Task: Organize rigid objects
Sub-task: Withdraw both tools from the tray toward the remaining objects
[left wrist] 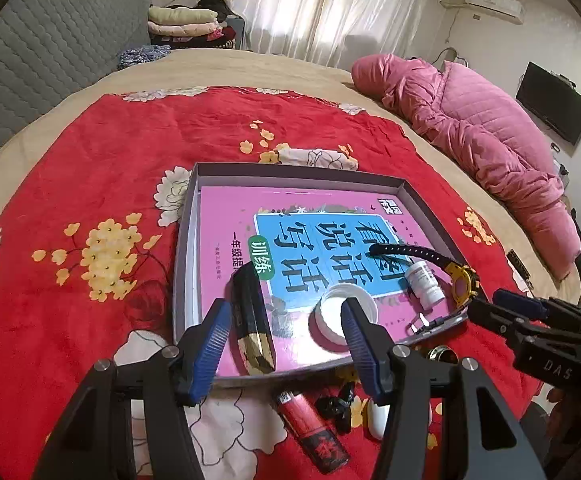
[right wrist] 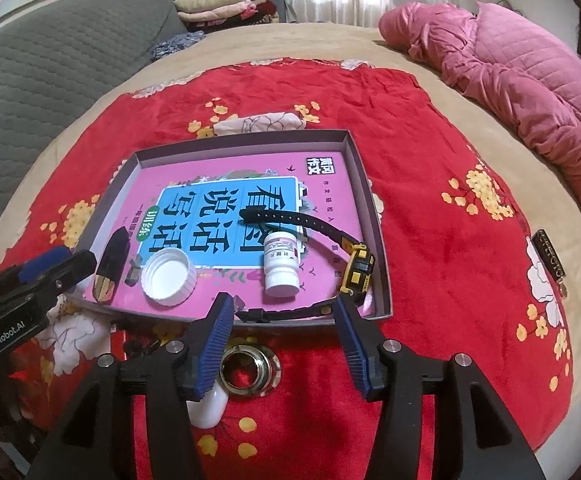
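Note:
A grey shallow box [left wrist: 188, 216] [right wrist: 374, 208] on the red blanket holds a pink book [left wrist: 226, 216] [right wrist: 194, 168]. On the book lie a black-and-gold case [left wrist: 252, 320] [right wrist: 110, 260], a white lid [left wrist: 332, 322] [right wrist: 168, 276], a white pill bottle [left wrist: 424, 280] [right wrist: 280, 264] and a yellow-and-black watch [left wrist: 460, 282] [right wrist: 356, 272]. My left gripper [left wrist: 286, 344] is open and empty over the box's near edge. My right gripper [right wrist: 286, 344] is open and empty just before the box. Outside the box lie a red lighter [left wrist: 310, 424], a metal ring [right wrist: 248, 372] and a white object [right wrist: 210, 406].
A pink quilted coat [left wrist: 478, 136] [right wrist: 530, 80] lies on the bed at the right. A grey headboard [left wrist: 30, 60] and folded clothes [left wrist: 186, 24] are at the back left. A small dark tag [right wrist: 548, 256] lies on the blanket to the right. Small black pieces [left wrist: 338, 404] lie near the lighter.

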A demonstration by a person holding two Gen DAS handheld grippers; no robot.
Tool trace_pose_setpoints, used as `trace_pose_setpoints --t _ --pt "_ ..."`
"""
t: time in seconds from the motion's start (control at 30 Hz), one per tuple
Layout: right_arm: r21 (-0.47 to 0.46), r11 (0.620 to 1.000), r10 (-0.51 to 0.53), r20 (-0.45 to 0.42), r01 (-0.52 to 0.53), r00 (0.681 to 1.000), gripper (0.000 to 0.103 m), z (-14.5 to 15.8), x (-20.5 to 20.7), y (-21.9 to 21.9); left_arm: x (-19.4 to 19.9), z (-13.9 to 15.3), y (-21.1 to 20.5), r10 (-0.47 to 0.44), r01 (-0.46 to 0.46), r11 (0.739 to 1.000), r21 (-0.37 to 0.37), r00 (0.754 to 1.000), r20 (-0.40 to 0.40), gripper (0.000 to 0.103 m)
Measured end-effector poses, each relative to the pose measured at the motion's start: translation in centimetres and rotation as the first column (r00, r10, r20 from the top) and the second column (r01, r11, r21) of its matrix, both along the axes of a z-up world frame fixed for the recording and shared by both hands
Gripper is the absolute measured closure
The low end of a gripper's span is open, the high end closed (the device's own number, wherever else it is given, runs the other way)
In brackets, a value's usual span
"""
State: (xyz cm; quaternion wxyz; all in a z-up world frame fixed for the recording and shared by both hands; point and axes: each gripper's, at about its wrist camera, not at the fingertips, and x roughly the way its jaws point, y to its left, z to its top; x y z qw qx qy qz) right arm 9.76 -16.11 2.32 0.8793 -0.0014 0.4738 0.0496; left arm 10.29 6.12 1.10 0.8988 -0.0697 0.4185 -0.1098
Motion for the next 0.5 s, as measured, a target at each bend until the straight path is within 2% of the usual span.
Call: trace_pose_setpoints --t 0.33,0.5 --pt "-0.005 1.0 0.018 0.013 -0.018 1.0 0.045 0.8 -1.0 0.1 -2.3 0.2 -0.8 -0.003 0.003 1.0 0.027 1.0 0.002 0.046" --pt "-0.006 0.999 0.033 0.025 -0.033 0.999 0.043 1.4 -1.6 0.1 -3.5 0.8 -0.6 0.047 -0.047 0.999 0.023 0.999 0.014 0.046"
